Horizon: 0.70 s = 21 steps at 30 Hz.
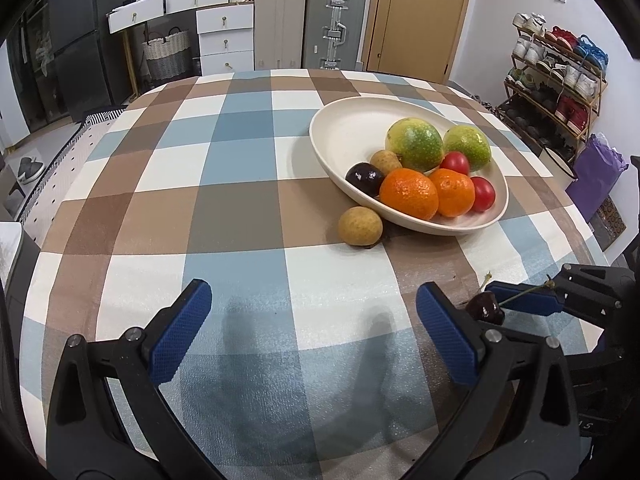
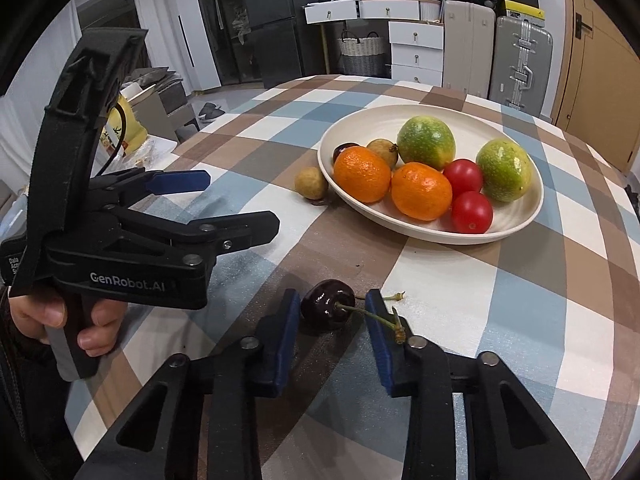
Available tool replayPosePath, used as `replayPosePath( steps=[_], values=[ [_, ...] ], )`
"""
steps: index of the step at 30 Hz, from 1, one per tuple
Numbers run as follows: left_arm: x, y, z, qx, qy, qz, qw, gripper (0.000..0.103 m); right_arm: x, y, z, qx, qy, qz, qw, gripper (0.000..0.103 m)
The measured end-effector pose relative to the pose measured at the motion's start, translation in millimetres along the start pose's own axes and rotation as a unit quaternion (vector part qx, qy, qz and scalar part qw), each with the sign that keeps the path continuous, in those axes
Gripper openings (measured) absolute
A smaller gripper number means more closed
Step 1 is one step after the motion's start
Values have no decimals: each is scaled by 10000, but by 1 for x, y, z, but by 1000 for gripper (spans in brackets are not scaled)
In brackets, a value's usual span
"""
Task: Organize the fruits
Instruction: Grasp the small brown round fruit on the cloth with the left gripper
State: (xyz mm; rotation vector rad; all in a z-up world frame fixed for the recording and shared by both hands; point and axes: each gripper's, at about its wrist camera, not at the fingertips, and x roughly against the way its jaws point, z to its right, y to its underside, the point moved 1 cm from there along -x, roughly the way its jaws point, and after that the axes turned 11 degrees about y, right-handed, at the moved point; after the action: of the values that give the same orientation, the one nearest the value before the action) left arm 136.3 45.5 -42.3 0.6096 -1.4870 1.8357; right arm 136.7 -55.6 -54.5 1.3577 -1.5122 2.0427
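Checked cloth in brown, blue and white is spread over the desk [image 1: 240, 160]. A cream bowl [image 1: 340, 120] is set toward the right edge, well apart from the near edge. The left gripper [image 1: 312, 288] is held by a hand [image 2: 60, 320] over the near edge, and its fingers are spread wide with only bare cloth between them. The right gripper [image 2: 332, 300] is held just beside it, and its fingers are drawn in narrow about a dark cherry [image 2: 326, 306] at their very tips. The cherry is seen resting on the cloth near the near edge, and its stem [image 2: 360, 312] is laid across the right-hand finger.

In the bowl, two green fruits [image 2: 426, 142] [image 2: 504, 170] are placed at the far side. Two oranges [image 2: 362, 174] [image 2: 421, 190] are set in front of them, touching each other. Two red tomatoes [image 2: 463, 176] [image 2: 472, 212] are tucked between the oranges and the right green fruit. A tan longan [image 2: 382, 151] and a dark fruit [image 2: 344, 150] are lodged behind the left orange. A second longan [image 2: 311, 183] is left on the cloth, just beside the bowl's left rim.
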Motion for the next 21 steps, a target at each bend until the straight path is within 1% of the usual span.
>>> replayPosePath(
  steps=[8, 11, 16, 21],
  values=[
    [-1, 0, -1, 27, 11, -1, 10000, 102, 8, 0, 3, -35, -149, 114, 9998, 28],
    [-4, -2, -2, 71, 34, -12, 10000, 102, 15, -1, 9, -138, -165, 241, 9995, 28],
    [-12, -7, -5, 142, -88, -81, 9998, 102, 23, -2, 21, -300, -139, 364, 9988, 28],
    [-19, -14, -4, 63, -207, -115, 9997, 102, 26, -2, 31, -400, -67, 377, 9985, 28]
  ],
)
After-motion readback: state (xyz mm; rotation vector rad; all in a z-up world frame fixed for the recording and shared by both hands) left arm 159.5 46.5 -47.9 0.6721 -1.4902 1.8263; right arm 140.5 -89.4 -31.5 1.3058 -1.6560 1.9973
